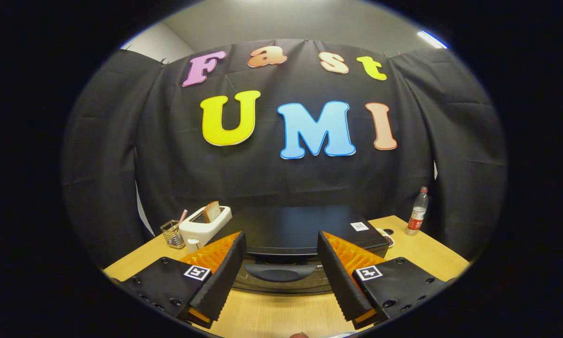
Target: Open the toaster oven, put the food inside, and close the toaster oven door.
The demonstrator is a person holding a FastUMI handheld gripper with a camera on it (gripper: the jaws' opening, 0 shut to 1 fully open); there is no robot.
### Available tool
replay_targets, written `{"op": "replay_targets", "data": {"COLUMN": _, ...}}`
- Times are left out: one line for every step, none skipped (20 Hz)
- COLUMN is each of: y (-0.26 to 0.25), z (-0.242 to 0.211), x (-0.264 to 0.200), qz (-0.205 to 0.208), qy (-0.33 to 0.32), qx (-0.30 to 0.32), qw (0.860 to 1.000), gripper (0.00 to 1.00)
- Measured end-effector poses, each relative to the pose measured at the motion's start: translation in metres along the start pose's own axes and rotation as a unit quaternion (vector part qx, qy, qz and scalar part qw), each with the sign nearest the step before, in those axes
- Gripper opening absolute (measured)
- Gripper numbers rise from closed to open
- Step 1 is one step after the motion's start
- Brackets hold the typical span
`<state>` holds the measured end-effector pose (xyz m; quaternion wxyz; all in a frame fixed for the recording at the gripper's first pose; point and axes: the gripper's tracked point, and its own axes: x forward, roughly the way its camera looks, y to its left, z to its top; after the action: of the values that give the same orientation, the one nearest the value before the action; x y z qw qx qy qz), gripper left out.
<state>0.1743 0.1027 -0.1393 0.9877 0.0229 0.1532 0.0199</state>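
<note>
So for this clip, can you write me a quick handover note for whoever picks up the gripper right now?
Gripper: open, holding nothing, fingers spread either side of the toaster oven's door handle, which sits just ahead between them.
Toaster oven: on the wooden table, door closed.
Nearby: a white pop-up toaster with a slice of bread in its slot and a wire basket beside it, off to one side; a plastic bottle stands on the other side. A small dish sits at the oven's side, contents unclear.
Done: nothing yet.
Left: open the door, load the food, close the door.
</note>
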Motion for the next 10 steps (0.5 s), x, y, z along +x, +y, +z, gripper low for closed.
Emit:
{"op": "replay_targets", "data": {"y": 0.000, "z": -0.005, "x": 0.007, "qz": -0.003, "qy": 0.006, "qx": 0.001, "qw": 1.000, "gripper": 0.96}}
{"op": "replay_targets", "data": {"y": 0.000, "z": -0.009, "x": 0.015, "qz": -0.005, "qy": 0.013, "qx": 0.002, "qw": 1.000, "gripper": 0.96}}
{"op": "replay_targets", "data": {"y": 0.000, "z": -0.016, "x": 0.021, "qz": -0.008, "qy": 0.021, "qx": 0.003, "qw": 1.000, "gripper": 0.96}}
{"op": "replay_targets", "data": {"y": 0.001, "z": -0.021, "x": 0.026, "qz": -0.011, "qy": 0.028, "qx": 0.003, "qw": 1.000, "gripper": 0.96}}
{"op": "replay_targets", "data": {"y": 0.001, "z": -0.026, "x": 0.031, "qz": -0.014, "qy": 0.035, "qx": 0.002, "qw": 0.999, "gripper": 0.96}}
{"op": "replay_targets", "data": {"y": 0.001, "z": -0.030, "x": 0.035, "qz": -0.016, "qy": 0.040, "qx": 0.001, "qw": 0.999, "gripper": 0.96}}
{"op": "replay_targets", "data": {"y": 0.001, "z": -0.034, "x": 0.037, "qz": -0.019, "qy": 0.045, "qx": -0.001, "qw": 0.999, "gripper": 0.96}}
{"op": "replay_targets", "data": {"y": 0.001, "z": -0.038, "x": 0.040, "qz": -0.022, "qy": 0.050, "qx": -0.003, "qw": 0.998, "gripper": 0.96}}
{"op": "replay_targets", "data": {"y": 0.000, "z": -0.042, "x": 0.042, "qz": -0.025, "qy": 0.057, "qx": -0.005, "qw": 0.998, "gripper": 0.96}}
{"op": "replay_targets", "data": {"y": -0.001, "z": -0.047, "x": 0.043, "qz": -0.030, "qy": 0.062, "qx": -0.007, "qw": 0.998, "gripper": 0.96}}
